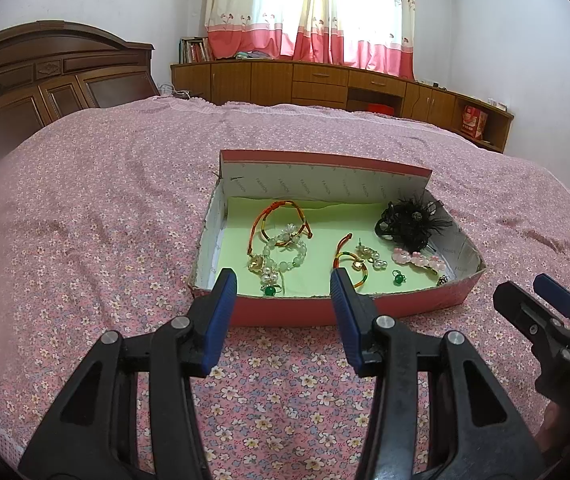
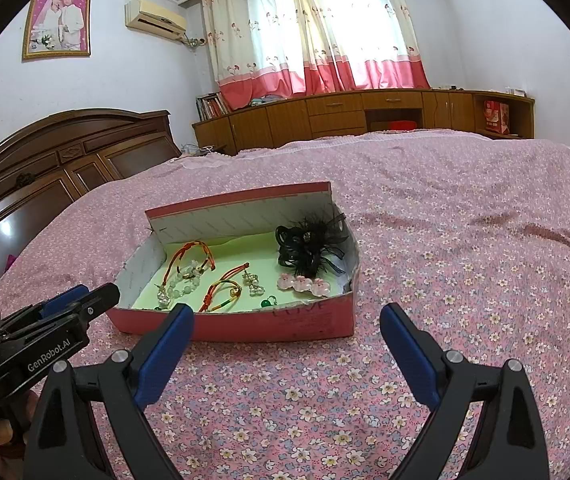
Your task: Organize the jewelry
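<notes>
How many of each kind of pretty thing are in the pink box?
Braided cord bracelets: 2
Pale bead bracelet: 1
Green-stone rings: 2
Pearl drop earrings, gold studs: 2
Pink flower hair clip: 1
Black feathery hair flower: 1
Total: 9, all in the box. A tiny item in the right corner is too small to name.

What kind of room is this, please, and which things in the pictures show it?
Most likely a home bedroom. A wide bed with a pink flowered cover fills the view, a carved wooden headboard stands at its end, and low wooden cabinets run under a curtained window.
</notes>
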Available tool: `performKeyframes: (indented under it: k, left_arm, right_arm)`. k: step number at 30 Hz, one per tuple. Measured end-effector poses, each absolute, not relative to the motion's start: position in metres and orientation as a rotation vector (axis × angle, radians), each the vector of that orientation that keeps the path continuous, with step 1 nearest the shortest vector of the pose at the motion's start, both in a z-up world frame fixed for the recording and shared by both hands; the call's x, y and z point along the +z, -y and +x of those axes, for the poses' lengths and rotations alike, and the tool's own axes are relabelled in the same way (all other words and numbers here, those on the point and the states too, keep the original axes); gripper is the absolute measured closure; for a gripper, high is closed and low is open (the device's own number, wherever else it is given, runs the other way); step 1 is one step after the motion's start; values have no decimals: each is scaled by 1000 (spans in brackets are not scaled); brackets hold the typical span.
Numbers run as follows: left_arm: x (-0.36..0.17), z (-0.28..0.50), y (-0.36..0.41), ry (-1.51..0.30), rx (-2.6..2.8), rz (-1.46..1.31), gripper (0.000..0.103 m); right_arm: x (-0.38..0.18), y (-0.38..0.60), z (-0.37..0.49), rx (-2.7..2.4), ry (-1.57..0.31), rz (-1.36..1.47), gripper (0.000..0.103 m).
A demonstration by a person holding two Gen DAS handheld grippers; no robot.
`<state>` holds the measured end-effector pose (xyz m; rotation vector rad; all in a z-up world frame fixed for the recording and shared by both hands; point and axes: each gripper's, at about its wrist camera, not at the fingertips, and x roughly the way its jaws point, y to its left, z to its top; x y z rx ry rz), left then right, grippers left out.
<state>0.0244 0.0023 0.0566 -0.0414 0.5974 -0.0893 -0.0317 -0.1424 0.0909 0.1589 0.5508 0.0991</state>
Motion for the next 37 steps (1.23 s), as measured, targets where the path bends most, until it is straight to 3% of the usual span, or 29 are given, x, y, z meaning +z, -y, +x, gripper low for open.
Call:
performKeyframes:
  k: [37]
  left_arm:
    - [57, 24, 0, -592, -90, -39, 62]
  right_arm:
    - [91, 143, -32, 99, -551, 160, 7]
